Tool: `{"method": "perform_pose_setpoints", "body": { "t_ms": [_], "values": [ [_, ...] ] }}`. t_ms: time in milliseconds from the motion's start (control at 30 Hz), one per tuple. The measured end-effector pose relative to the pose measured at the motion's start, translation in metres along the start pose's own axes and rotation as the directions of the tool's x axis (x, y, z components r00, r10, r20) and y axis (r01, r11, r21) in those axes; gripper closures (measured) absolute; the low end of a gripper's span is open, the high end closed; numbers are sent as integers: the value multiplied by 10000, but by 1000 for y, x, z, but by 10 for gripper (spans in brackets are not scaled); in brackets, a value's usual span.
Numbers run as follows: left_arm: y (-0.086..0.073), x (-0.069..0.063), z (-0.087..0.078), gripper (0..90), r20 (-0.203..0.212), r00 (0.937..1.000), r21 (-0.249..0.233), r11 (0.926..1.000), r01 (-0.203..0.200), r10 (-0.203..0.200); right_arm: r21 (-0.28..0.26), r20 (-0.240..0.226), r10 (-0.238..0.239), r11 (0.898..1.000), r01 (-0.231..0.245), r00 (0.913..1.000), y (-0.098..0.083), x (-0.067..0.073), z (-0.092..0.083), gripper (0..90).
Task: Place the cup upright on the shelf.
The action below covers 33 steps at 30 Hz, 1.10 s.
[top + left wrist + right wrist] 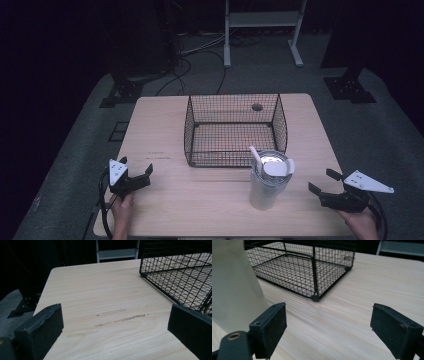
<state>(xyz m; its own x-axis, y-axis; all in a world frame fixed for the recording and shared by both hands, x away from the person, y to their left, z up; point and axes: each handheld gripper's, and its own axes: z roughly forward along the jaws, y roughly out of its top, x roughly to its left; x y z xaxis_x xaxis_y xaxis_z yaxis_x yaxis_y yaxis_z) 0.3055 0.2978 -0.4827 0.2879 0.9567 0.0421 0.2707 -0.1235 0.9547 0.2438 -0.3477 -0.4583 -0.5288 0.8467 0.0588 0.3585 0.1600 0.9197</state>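
Wooden table (170, 120); basket (235, 131); tumbler (267, 182) beside it.

One wire basket (235, 130), one lidded tumbler (268, 183) with one straw (255, 155), two grippers, one table (160, 130).

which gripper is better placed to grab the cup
Right, probably. The right gripper is open and closer to the cup; the left gripper, also open, sits across the table.
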Motion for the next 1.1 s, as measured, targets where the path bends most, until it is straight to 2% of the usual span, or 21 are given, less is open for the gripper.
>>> {"method": "perform_pose_setpoints", "body": {
  "t_ms": [200, 300, 333, 500, 733, 900, 1067, 1100],
  "values": [
    [0, 0, 0, 0, 37, 10000, -32, 10000, 36, -36, 16, -328, -583, 9983, 583, 9978, 11, 13, -1, 129],
    [0, 0, 0, 0, 62, 10000, -60, 10000, -32, 32, -9, -415, -693, 9976, 693, 9967, 13, 18, -2, 129],
    [0, 0, 0, 0, 62, 10000, -56, 10000, -9, 10, -63, -619, -706, 9975, 703, 9956, 14, 22, -2, 129],
    [0, 0, 0, 0, 81, 10000, -79, 10000, -31, 32, -68, -901, -802, 9968, 799, 9927, 15, 28, -2, 126],
    [0, 0, 0, 0, 92, 10000, -79, 10000, -13, 14, -87, -1343, -1279, 9918, 1279, 9827, 15, 39, -4, 116],
    [0, -1, -1, 0, 116, 9999, -77, 9999, -96, 97, 41, -1649, -1204, 9924, 1227, 9789, 17, 45, -2, 116],
    [0, -1, -1, 0, 113, 9999, -84, 9999, -82, 83, 88, -2159, -1293, 9909, 1343, 9678, 19, 51, 2, 115],
    [0, 0, -1, 0, 103, 9999, -71, 9999, -78, 79, 88, -2159, -1293, 9909, 1343, 9678, 19, 51, 2, 115]
  ]
}}
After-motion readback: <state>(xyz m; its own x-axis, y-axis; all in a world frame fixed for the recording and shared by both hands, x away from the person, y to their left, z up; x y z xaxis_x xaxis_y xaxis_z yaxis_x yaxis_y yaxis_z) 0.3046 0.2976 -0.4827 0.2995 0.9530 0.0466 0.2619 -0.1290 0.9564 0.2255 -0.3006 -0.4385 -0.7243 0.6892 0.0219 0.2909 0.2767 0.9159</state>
